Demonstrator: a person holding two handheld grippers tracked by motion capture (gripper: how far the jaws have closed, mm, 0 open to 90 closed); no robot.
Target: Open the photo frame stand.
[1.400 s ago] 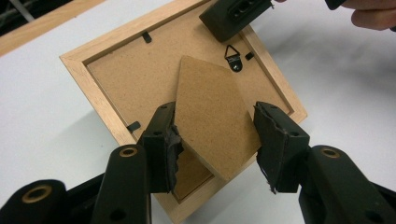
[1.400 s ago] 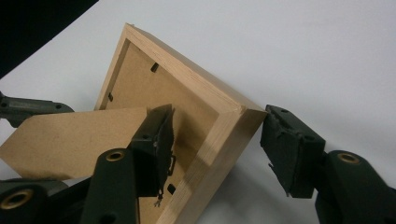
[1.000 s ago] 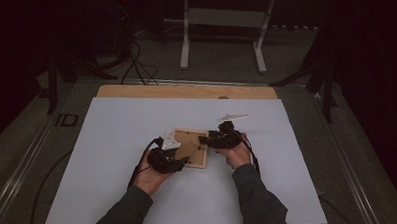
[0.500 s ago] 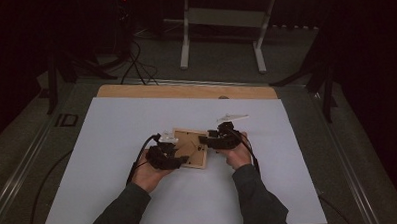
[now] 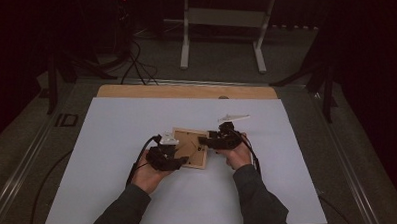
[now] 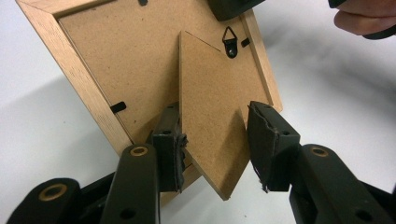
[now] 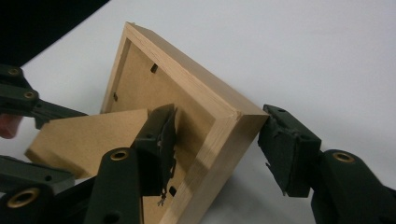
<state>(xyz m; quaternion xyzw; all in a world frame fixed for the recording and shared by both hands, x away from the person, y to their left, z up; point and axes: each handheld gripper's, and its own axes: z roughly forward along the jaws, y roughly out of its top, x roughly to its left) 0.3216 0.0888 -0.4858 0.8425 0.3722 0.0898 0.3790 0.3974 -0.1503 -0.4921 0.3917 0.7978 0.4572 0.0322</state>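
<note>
Both forearms enter from the bottom of the high view and angle inward, the hands meeting at the centre of the white worktop (image 5: 112,145). The left claw (image 5: 172,155) sits at the lower left edge of a wooden picture frame (image 5: 191,147); the right claw (image 5: 207,140) reaches in from the frame's right side. The frame lies back-side up just below the middle of that picture.

The left gripper view gives what the high view cannot: the frame's brown backing with a pointed easel stand (image 6: 210,140) folded out from it. The left claw (image 6: 212,140) is apart, its jaws either side of the stand's lower tip, the left jaw touching or nearly so, the right jaw clear. A small black hanger (image 6: 229,41) sits in the upper middle.

In the right gripper view the right claw (image 7: 224,144) is also apart, straddling the frame's raised corner (image 7: 233,116), one jaw inside over the backing, the other just beside the outer edge.
</note>
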